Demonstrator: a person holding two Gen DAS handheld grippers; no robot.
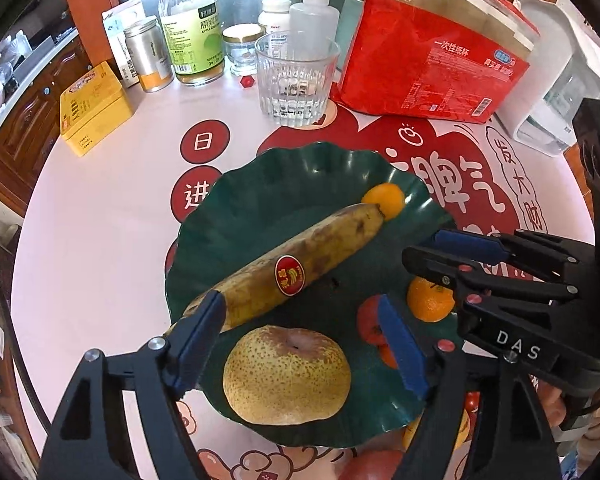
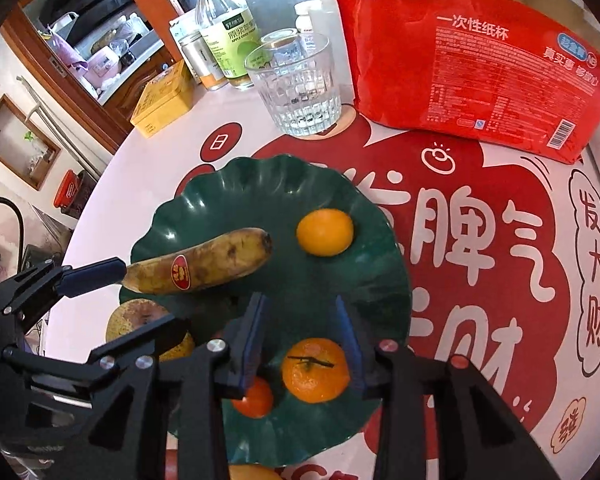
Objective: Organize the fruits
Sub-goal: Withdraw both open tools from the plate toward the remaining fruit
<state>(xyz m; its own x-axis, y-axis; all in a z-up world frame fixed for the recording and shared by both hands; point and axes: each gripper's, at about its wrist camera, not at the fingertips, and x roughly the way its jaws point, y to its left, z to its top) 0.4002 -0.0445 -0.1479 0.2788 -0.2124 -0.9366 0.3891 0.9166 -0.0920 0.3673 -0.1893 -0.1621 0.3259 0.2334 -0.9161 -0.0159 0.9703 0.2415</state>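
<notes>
Round table (image 2: 112, 184) with red festive print, cluttered behind. On green scalloped plate (image 2: 300, 184): banana (image 2: 204, 264), pear (image 1: 286, 376), yellow citrus (image 2: 325, 232), mandarin (image 2: 315, 370), small red fruit (image 2: 256, 398). Left tool (image 1: 302, 340) spread over pear, empty; right tool (image 2: 302, 344) spread, straddling mandarin. More fruit off-plate; probably mostly done.

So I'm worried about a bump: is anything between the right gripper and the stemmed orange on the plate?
Nothing visible. The right gripper is open, its fingers either side of the stemmed orange on the green plate. A small tomato sits beside the left finger.
</notes>
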